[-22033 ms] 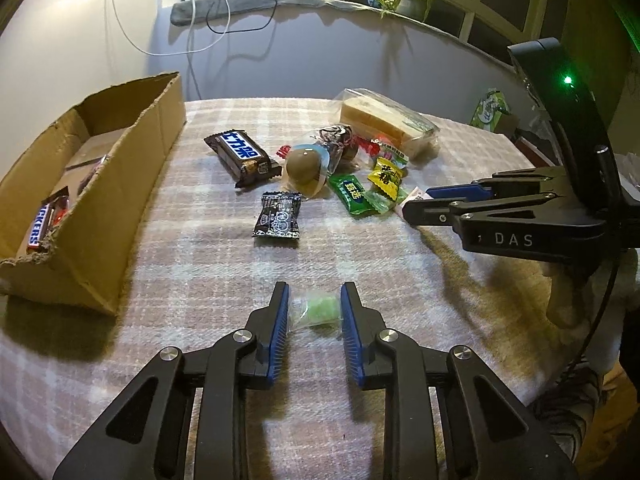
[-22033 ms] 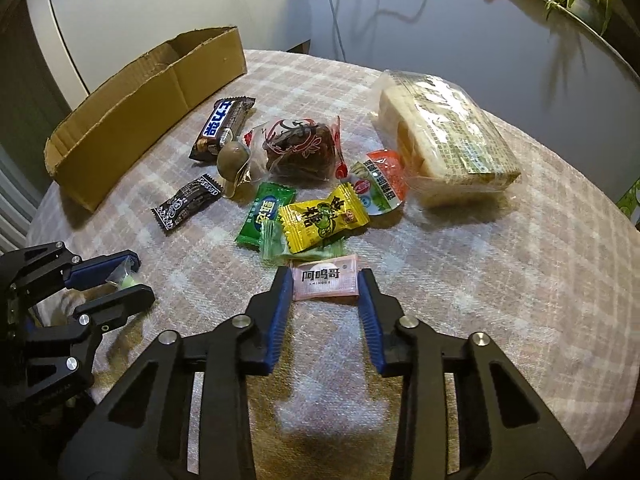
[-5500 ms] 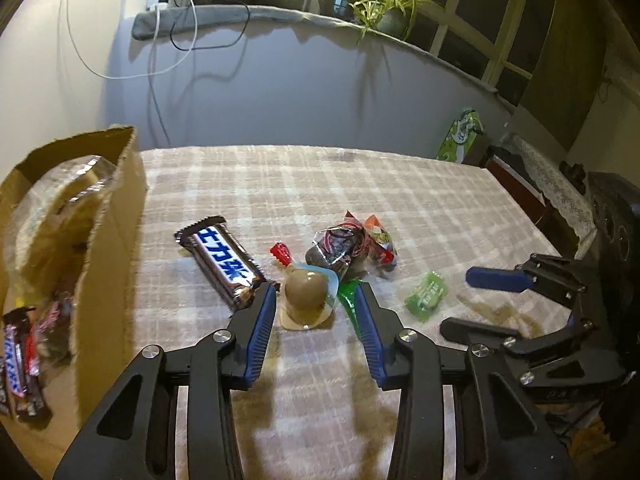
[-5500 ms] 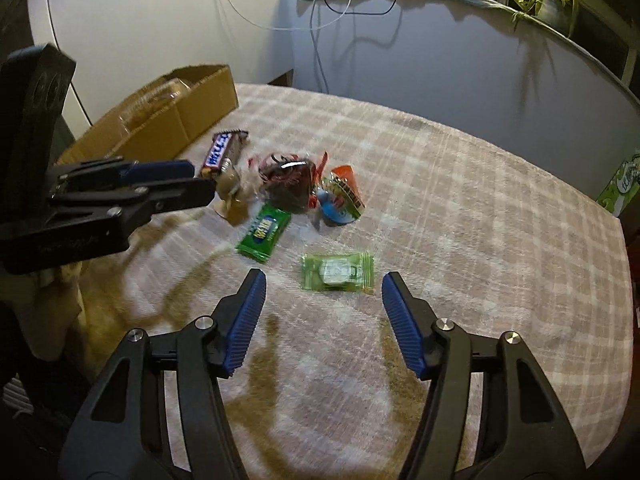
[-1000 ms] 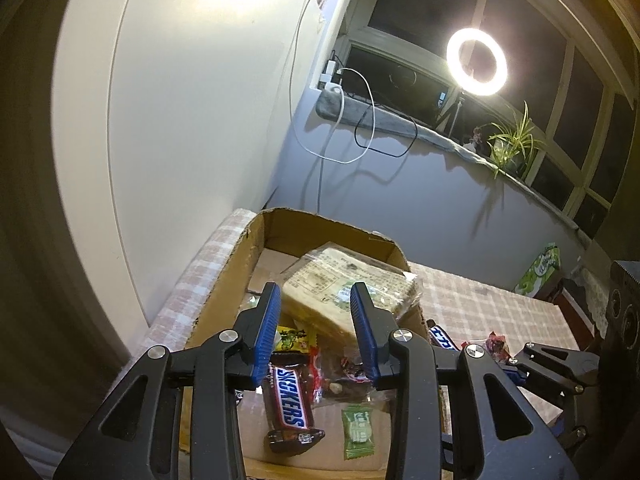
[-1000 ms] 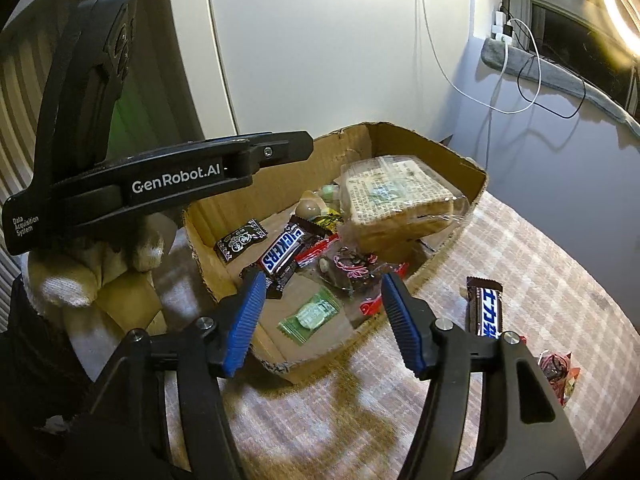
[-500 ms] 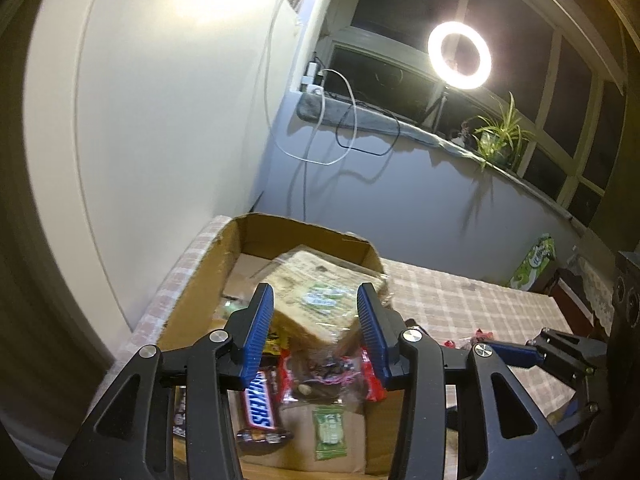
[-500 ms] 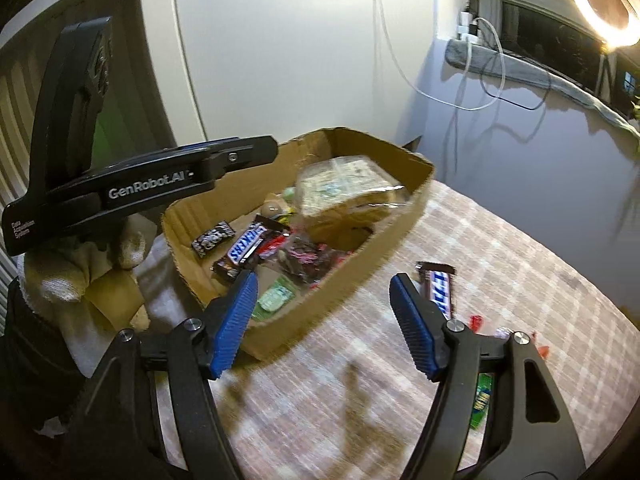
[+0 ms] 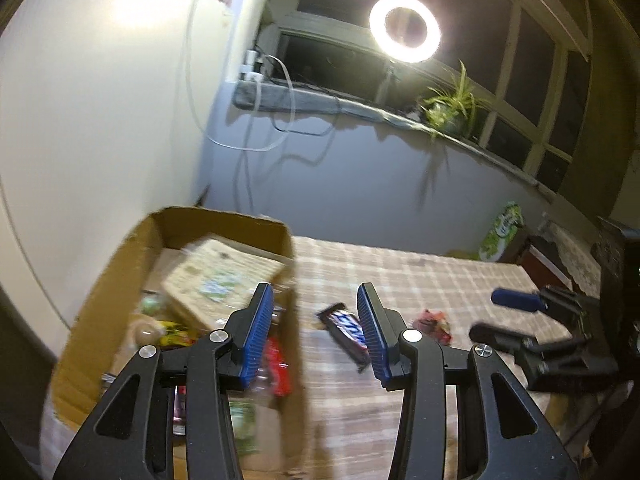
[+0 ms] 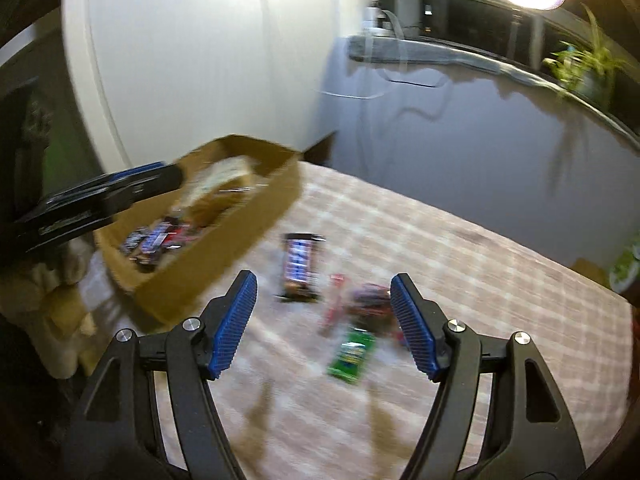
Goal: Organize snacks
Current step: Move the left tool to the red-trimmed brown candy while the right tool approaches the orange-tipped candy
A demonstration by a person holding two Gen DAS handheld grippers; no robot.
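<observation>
A dim room at night, lit by a ring light

A glowing ring light (image 9: 405,25) stands before dark window panes (image 9: 520,92) with pale frames. Below them runs a sill carrying a grey cloth strip (image 9: 304,98), a white plug with looping cables (image 9: 256,80) and a potted spider plant (image 9: 450,110). The wall under the sill (image 9: 360,184) reads bluish grey; a white wall (image 9: 100,120) meets it at the left. The tabletop (image 9: 420,276) wears a pale checked cloth, and a green-and-white pack (image 9: 502,232) stands beyond its far edge.

We are seeing brown cardboard box (image 10: 224,256), pink-beige plaid table (image 10: 460,264), dark blue-labelled chocolate bar (image 10: 299,266), green packet (image 10: 352,354), blue claw pads (image 10: 234,322).
</observation>
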